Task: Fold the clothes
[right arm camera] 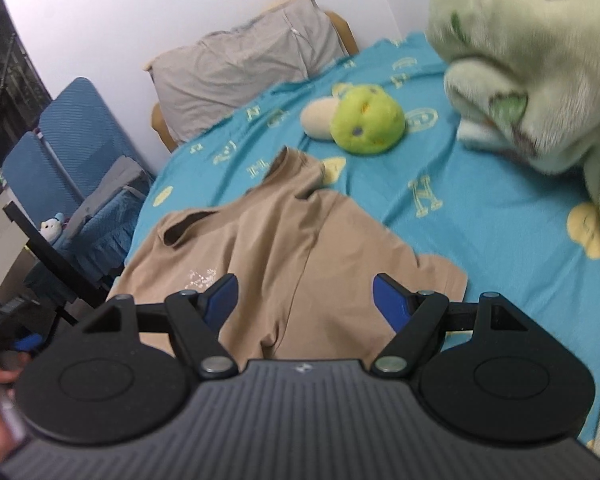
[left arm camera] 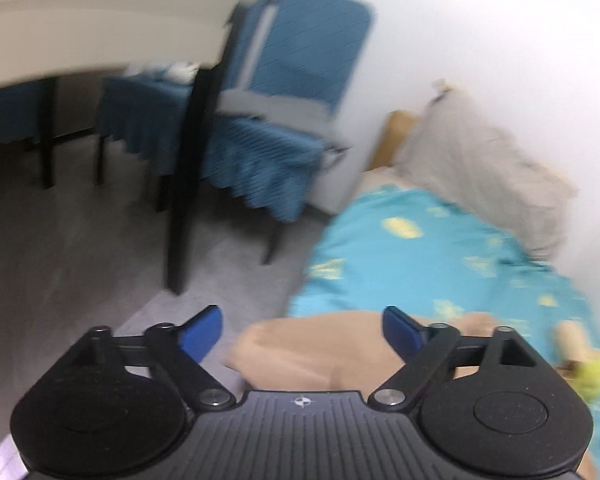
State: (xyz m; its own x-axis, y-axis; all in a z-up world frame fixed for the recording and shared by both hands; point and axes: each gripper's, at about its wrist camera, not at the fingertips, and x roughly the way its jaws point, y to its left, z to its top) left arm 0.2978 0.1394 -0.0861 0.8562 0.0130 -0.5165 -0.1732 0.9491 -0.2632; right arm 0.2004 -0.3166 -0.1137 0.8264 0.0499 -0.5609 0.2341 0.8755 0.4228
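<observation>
Not much to read here tbh. The teal sheet (right arm camera: 480, 184) has pale yellow block letters scattered over it: there's a clear "N" (right arm camera: 425, 197) near the right side, an "H" (right arm camera: 257, 168) just past the shirt collar, and a "Z" (right arm camera: 254, 113) further up towards the pillow. The other prints on it are roundish badges, too blurry to make out. The tan shirt (right arm camera: 268, 248) has a small whitish print (right arm camera: 201, 276) on the chest, can't read it. Each gripper body has a tiny white logo mark (right arm camera: 300, 368), no words. In the left wrist view the sheet's prints are just yellow smudges.
</observation>
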